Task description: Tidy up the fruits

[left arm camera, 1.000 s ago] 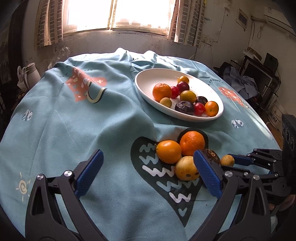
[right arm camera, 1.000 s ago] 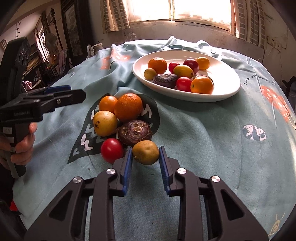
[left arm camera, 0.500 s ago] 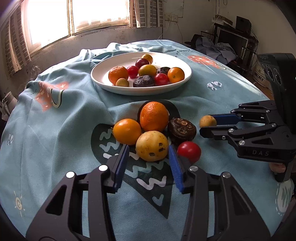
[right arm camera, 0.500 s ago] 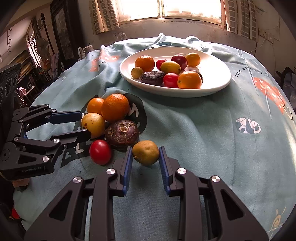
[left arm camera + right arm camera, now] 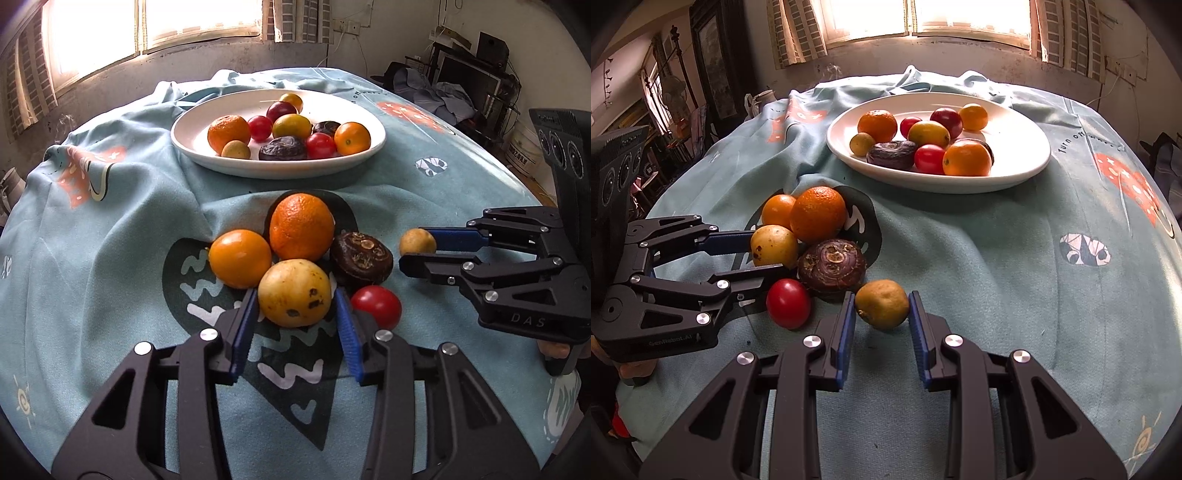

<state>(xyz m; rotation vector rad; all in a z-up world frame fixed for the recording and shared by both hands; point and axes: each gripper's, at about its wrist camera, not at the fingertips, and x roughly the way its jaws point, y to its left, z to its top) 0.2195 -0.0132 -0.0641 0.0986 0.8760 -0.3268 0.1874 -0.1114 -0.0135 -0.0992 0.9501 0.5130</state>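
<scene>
A white plate [image 5: 192,133] [image 5: 1027,155] at the back of the table holds several fruits. In front of it lie loose fruits: a big orange [image 5: 301,226] [image 5: 817,214], a smaller orange [image 5: 240,257] [image 5: 777,210], a dark brown fruit [image 5: 361,254] [image 5: 832,264] and a red tomato [image 5: 376,305] [image 5: 788,302]. My left gripper [image 5: 295,299] [image 5: 764,251] is shut on a spotted yellow fruit [image 5: 294,291] [image 5: 774,245]. My right gripper [image 5: 882,306] [image 5: 424,247] is shut on a small yellow-green fruit [image 5: 882,303] [image 5: 417,242], just above the cloth.
A light blue patterned cloth [image 5: 110,229] [image 5: 997,266] covers the round table. A window [image 5: 147,26] is behind the plate. Furniture and clutter [image 5: 469,74] stand at the right, a dark cabinet [image 5: 713,66] at the left.
My left gripper swung over to the spotted yellow fruit and closed on it. My right gripper stays shut on the small fruit and has lifted it slightly.
</scene>
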